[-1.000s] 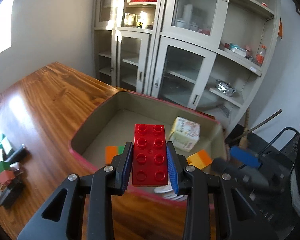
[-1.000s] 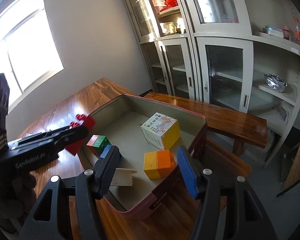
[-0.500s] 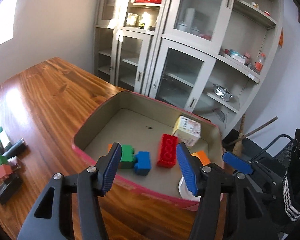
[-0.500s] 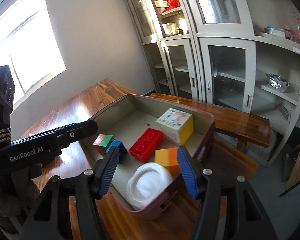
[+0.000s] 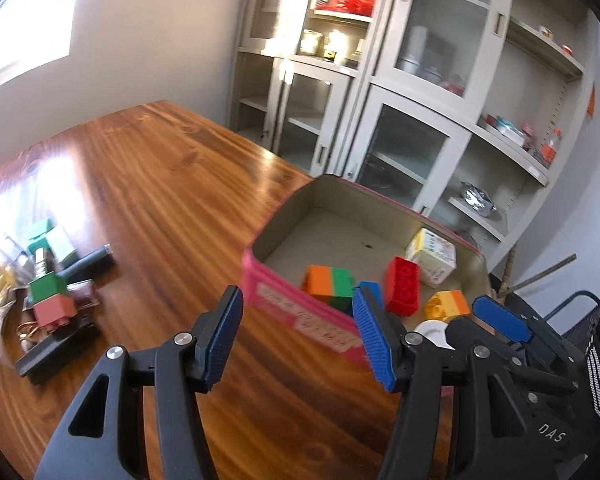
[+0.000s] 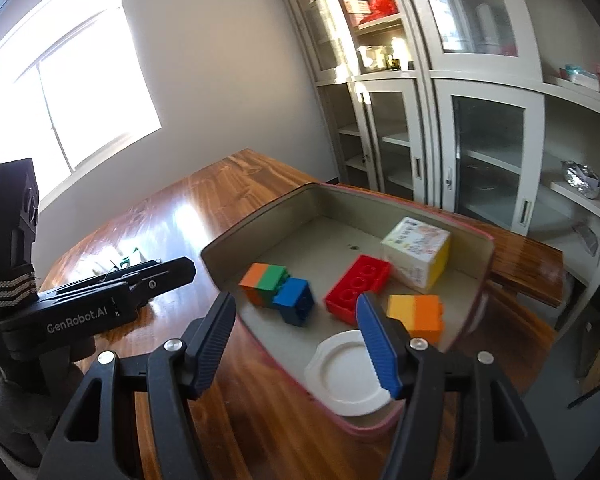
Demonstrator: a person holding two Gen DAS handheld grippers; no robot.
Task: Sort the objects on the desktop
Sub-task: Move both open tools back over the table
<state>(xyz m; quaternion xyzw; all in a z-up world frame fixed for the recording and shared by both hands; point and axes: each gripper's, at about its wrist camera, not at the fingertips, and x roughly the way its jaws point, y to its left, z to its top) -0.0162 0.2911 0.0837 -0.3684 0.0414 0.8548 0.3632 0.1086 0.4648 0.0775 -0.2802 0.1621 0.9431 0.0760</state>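
Note:
A red brick [image 5: 402, 286] [image 6: 358, 288] lies inside the pink tin box [image 5: 300, 312] [image 6: 260, 216]. With it are an orange-green brick [image 6: 266, 280], a blue brick [image 6: 296, 300], a yellow-orange brick [image 6: 416, 312], a yellow-white carton [image 6: 416, 252] and a white round lid [image 6: 348, 372]. My left gripper [image 5: 298, 300] is open and empty, hovering over the table by the box's near left wall. My right gripper [image 6: 295, 302] hangs in front of the box's near rim, its jaws opening with nothing between them.
On the wooden table [image 5: 148, 184] at the left lies a pile of small objects: green and red blocks [image 5: 48, 296], a dark pen [image 5: 88, 260], a black clip [image 5: 56, 352]. Glass-door cabinets [image 5: 380, 120] stand behind the table. A chair [image 5: 580, 312] is at the right.
My left gripper opened and let go of the red brick, which now lies in the box. That gripper then drew away to the left of the box. The right gripper shifted slightly.

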